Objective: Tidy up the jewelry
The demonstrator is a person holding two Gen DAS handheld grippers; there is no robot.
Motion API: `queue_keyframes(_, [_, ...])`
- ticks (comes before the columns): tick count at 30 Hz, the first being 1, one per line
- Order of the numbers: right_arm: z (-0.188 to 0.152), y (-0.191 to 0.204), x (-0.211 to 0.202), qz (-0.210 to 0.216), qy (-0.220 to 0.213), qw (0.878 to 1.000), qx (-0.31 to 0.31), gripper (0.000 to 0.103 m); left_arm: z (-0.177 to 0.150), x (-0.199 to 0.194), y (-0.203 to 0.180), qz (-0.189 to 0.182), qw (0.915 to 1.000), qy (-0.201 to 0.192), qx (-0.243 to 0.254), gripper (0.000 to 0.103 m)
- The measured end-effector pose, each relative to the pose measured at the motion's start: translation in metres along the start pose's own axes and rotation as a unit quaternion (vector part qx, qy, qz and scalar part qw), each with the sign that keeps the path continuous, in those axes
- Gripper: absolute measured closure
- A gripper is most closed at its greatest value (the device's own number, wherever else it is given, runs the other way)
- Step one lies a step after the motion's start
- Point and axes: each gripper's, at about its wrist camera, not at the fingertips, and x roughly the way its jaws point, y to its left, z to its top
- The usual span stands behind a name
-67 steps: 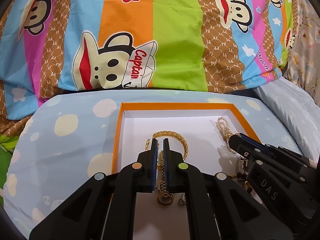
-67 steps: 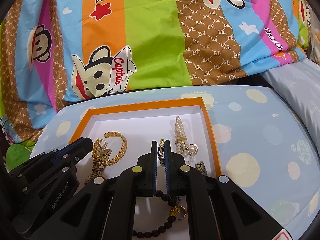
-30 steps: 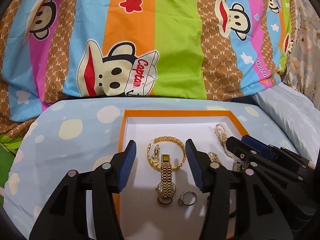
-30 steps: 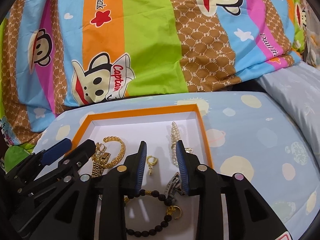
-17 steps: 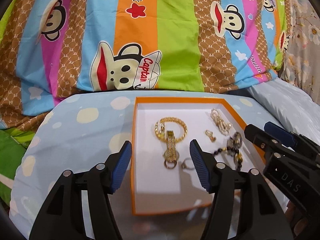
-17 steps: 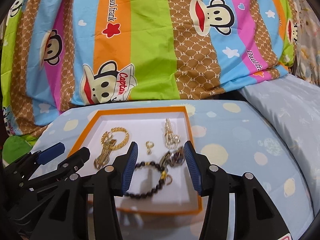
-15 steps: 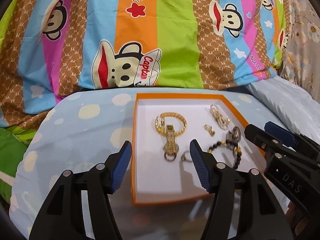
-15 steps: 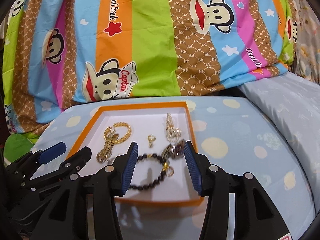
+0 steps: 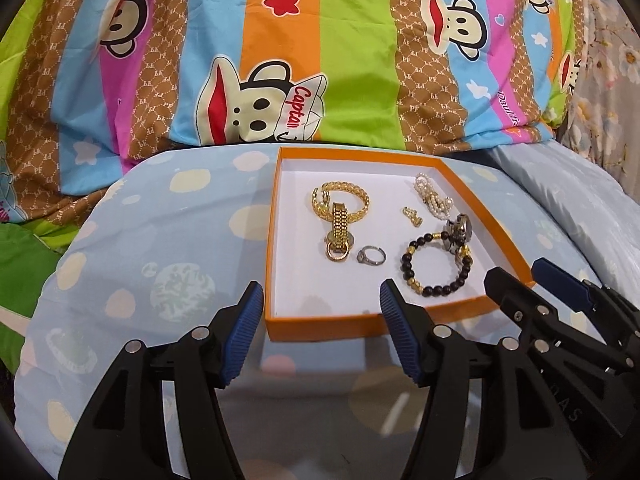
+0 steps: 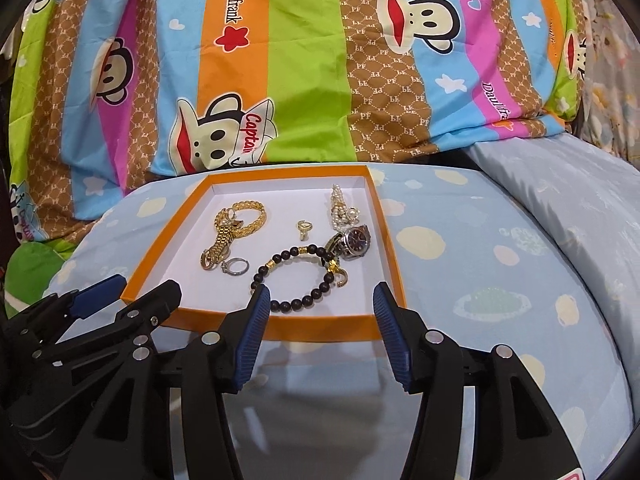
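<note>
An orange-rimmed white tray (image 9: 320, 324) (image 10: 320, 330) lies on a light blue cushion. In it lie a gold chain bracelet (image 9: 340, 200) (image 10: 250, 220), a gold watch (image 9: 339, 236) (image 10: 218, 244), a silver ring (image 9: 371, 257) (image 10: 235, 267), a black bead bracelet (image 9: 436, 268) (image 10: 296, 276), a small gold ring (image 9: 412, 216) (image 10: 304, 228), a pearl strand (image 9: 430, 196) (image 10: 340, 206) and a dark-faced watch (image 9: 458, 230) (image 10: 354, 240). My left gripper (image 9: 322, 300) is open and empty, just short of the tray's near rim. My right gripper (image 10: 318, 306) is open and empty at the same rim.
A striped cartoon-monkey blanket (image 9: 320, 60) (image 10: 320, 60) rises behind the cushion. A pale blue pillow (image 9: 568, 184) (image 10: 568, 184) lies to the right. The patterned cushion cover (image 9: 160, 240) (image 10: 480, 264) stretches on both sides of the tray.
Both grippers were shut on jewelry inside the tray, then opened and let it go. They have drawn back toward me, out of the tray, and the jewelry stays lying in it.
</note>
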Motion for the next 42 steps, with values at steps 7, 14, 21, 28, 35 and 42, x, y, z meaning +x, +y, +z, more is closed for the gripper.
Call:
queue_keyframes(7, [-0.009,-0.002,-0.01,-0.009,0.005,1.0,0.006,0.048,-0.008,-0.007,-0.005,0.016,0.9998,0.008,0.008,0.043])
queue_keyframes(14, [-0.019,-0.002,-0.019,-0.018,0.015,1.0,0.012,0.048,-0.017,-0.015,-0.013,0.037,0.9991,0.013,0.018,0.043])
queue_keyframes(21, [-0.028,0.002,-0.029,-0.028,0.015,0.999,0.006,0.048,-0.024,-0.022,-0.015,0.056,0.9981,0.016,0.017,0.043])
queue_keyframes(28, [-0.029,0.005,-0.031,-0.034,0.013,0.999,0.001,0.048,-0.026,-0.025,-0.014,0.074,0.9971,0.015,0.014,0.043])
queue_keyframes(35, [-0.028,0.005,-0.03,-0.034,0.014,0.999,0.001,0.048,-0.026,-0.025,-0.016,0.082,0.9964,0.011,0.017,0.043])
queue_keyframes(42, [-0.028,0.004,-0.03,-0.034,0.015,0.999,0.002,0.048,-0.026,-0.025,-0.016,0.082,0.9963,0.013,0.018,0.043])
